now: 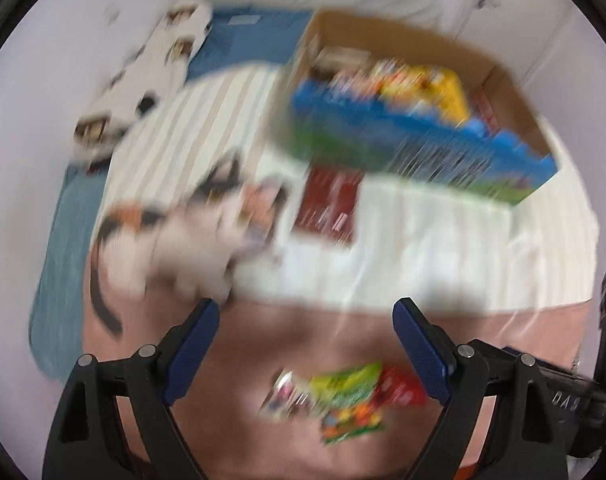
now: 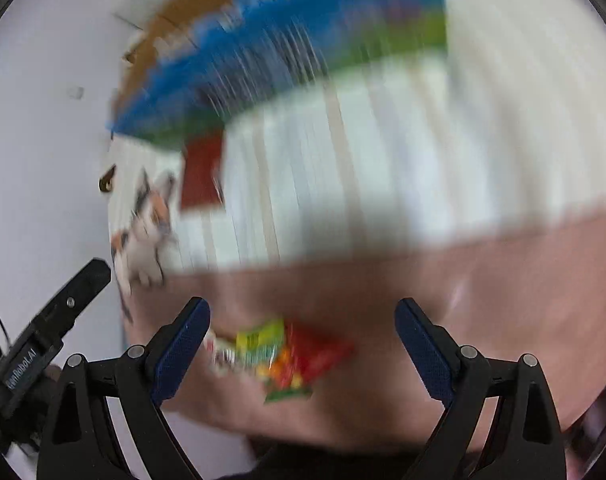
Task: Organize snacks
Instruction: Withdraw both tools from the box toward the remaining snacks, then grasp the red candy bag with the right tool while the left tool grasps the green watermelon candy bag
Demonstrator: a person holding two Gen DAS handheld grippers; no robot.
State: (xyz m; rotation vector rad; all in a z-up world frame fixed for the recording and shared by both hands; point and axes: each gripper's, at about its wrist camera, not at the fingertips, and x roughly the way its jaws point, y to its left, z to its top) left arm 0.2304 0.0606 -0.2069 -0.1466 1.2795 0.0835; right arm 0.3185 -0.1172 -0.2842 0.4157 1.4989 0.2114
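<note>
Both views are blurred by motion. A small pile of snack packets [image 1: 343, 396], green, red and white, lies on the pink bedding near the front. My left gripper [image 1: 307, 312] hangs open just above and behind the pile, nothing between its blue pads. In the right wrist view the same snack packets [image 2: 279, 356] lie between and below the fingers of my right gripper [image 2: 303, 312], which stands wide open and holds nothing. A cardboard box [image 1: 415, 40] with a blue and green printed side, filled with colourful snacks, stands on the bed further back. A dark red packet [image 1: 331, 204] lies in front of it.
A plush cat [image 1: 191, 240] lies on the striped white blanket [image 1: 191, 120] to the left. A long white plush [image 1: 143, 76] rests by the wall on a blue sheet. The left gripper's body [image 2: 47, 332] shows at the left edge of the right wrist view.
</note>
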